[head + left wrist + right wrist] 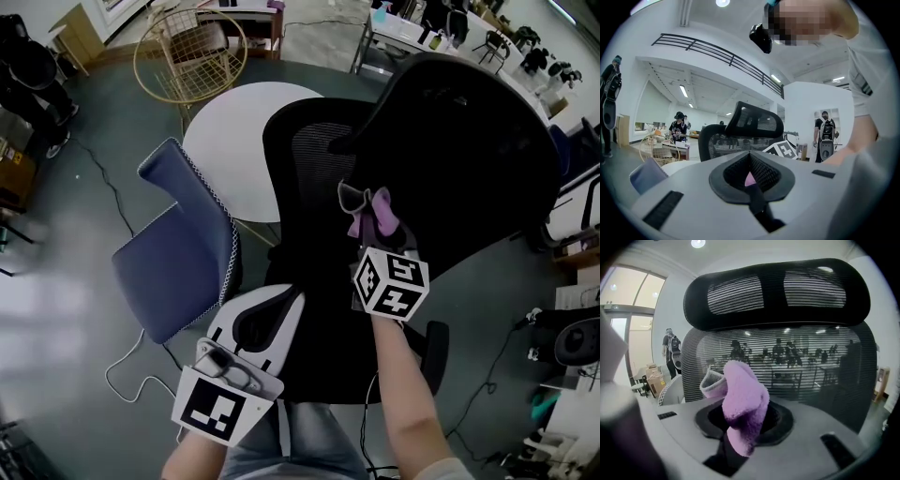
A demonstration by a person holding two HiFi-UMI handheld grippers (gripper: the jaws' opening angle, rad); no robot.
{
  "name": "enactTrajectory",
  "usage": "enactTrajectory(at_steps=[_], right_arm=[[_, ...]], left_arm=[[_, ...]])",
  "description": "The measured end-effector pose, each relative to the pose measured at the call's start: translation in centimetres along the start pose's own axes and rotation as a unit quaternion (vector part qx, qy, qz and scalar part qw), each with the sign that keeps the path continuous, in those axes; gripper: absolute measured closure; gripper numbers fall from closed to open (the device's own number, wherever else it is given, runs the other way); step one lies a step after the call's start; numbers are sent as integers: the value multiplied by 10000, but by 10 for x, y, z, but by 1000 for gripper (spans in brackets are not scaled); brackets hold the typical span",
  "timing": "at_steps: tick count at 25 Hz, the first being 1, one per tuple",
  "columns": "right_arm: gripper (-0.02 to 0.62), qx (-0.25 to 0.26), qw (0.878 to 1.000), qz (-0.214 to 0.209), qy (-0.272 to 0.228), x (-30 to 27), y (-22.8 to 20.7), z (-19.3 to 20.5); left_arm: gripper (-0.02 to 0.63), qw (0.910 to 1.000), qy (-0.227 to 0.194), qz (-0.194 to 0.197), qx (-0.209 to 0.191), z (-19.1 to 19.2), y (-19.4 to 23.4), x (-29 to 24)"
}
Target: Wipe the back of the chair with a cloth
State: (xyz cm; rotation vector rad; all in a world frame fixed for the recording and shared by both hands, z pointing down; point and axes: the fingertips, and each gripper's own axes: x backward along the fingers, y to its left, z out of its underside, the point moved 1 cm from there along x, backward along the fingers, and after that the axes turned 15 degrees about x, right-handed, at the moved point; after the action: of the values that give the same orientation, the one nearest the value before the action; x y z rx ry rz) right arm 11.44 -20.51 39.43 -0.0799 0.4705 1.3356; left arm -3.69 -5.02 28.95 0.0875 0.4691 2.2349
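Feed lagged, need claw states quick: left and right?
Left claw: closed, empty.
Right claw: closed on the purple cloth.

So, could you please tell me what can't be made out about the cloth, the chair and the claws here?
Cloth against chair: touching or apart is unclear; right gripper view gives no depth, head view is too dark.
Right claw tips: buried in the cloth, right gripper view.
Left claw: pink speck in its hollow, too small to name, left gripper view.
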Motion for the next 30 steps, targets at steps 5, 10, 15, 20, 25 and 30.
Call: enactTrajectory(at_steps=[5, 10, 15, 20, 25, 30], right_arm=[[488, 78, 9998, -195, -42, -8, 30, -8], [486, 123, 9988, -458, -67, -15, 64, -16], [486, 131, 9976, -672, -72, -23, 95, -24], [486, 117, 9966, -820, -54, -29, 119, -29], [486, 121, 9959, -896, -17, -32, 134, -32], [488, 175, 9965, -807, -150, -28, 137, -31]], left_arm=[[594, 9999, -23, -121, -11, -2, 14, 12], [594, 9997, -47, -224, -15, -5, 26, 22], [595, 9995, -78, -316, 8, -10, 41, 32], [594, 9992, -85, -401, 40, -14, 52, 40], [594, 9989, -118, -445, 75, -17, 62, 47], [595, 9989, -109, -447, 76, -15, 64, 52]])
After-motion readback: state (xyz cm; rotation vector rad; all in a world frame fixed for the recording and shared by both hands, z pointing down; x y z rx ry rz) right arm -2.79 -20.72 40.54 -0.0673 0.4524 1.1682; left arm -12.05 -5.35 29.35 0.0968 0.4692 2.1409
